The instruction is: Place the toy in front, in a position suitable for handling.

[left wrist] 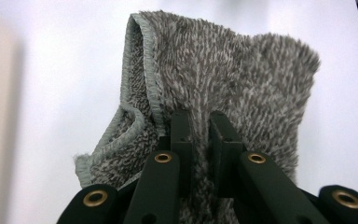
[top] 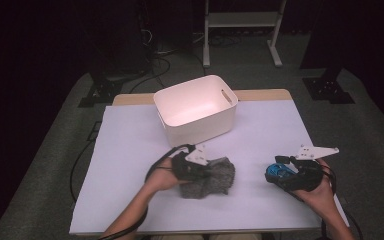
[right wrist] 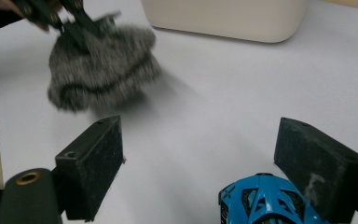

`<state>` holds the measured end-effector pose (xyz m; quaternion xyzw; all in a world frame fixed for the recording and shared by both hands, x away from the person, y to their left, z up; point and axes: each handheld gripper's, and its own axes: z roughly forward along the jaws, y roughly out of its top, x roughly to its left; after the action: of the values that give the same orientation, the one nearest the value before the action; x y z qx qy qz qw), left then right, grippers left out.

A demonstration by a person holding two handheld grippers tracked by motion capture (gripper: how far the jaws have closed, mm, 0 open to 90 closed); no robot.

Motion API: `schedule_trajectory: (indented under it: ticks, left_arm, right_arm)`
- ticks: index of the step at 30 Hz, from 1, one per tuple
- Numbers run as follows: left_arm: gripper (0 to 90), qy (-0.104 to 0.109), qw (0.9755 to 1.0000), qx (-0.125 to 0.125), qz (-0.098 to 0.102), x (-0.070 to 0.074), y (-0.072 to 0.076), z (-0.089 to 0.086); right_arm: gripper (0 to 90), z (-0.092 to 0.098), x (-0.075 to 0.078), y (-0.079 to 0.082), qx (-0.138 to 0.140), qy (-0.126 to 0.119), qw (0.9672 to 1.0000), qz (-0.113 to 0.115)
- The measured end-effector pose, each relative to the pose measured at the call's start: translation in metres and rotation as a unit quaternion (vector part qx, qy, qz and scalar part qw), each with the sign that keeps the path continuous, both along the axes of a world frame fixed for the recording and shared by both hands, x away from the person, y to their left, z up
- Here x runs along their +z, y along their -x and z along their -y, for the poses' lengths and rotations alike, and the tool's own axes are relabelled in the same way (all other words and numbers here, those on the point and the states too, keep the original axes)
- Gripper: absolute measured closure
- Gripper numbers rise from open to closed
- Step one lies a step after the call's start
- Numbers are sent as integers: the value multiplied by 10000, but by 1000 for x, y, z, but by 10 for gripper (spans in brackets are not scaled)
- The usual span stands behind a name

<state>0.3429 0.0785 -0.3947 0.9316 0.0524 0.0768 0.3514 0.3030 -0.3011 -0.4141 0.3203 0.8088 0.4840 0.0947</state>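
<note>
A fluffy grey cloth (top: 215, 179) lies bunched on the white table cover, in front of the white bin (top: 166, 111). My left gripper (left wrist: 200, 119) is shut on a fold of the cloth (left wrist: 242, 70), whose hemmed edge stands up to the left of the jaws. In the high view the left gripper (top: 206, 168) sits at the cloth's left side. My right gripper (right wrist: 203, 140) is open, its jaws wide apart. A blue and black toy (right wrist: 261, 200) lies low between them, close to the right-hand jaw. The high view has the toy (top: 278, 172) at the right gripper (top: 276, 174), near the table's right front.
The bin (right wrist: 223, 16) looks empty and stands at the back middle of the table (top: 130, 150). Bare cover lies between the cloth (right wrist: 100, 67) and the toy. A metal stand (top: 240, 22) and cables are on the floor behind the table.
</note>
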Motion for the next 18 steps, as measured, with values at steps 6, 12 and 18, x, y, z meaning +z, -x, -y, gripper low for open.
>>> schedule_trajectory:
  ticks: [6, 12, 18]
  left_arm:
    - [820, -26, 9987, 495, 106, 15, 5, -60]
    - [817, -45, 9971, 756, 78, 12, 14, -95]
    - [817, -136, 9947, 1017, 54, 9, 21, -129]
  right_arm:
    - [140, -8, -1, 0, 105, 124, 9999, 1]
    - [140, -11, -2, 1, 163, 171, 9997, -16]
    - [140, -13, -4, 1, 175, 195, 9996, -53]
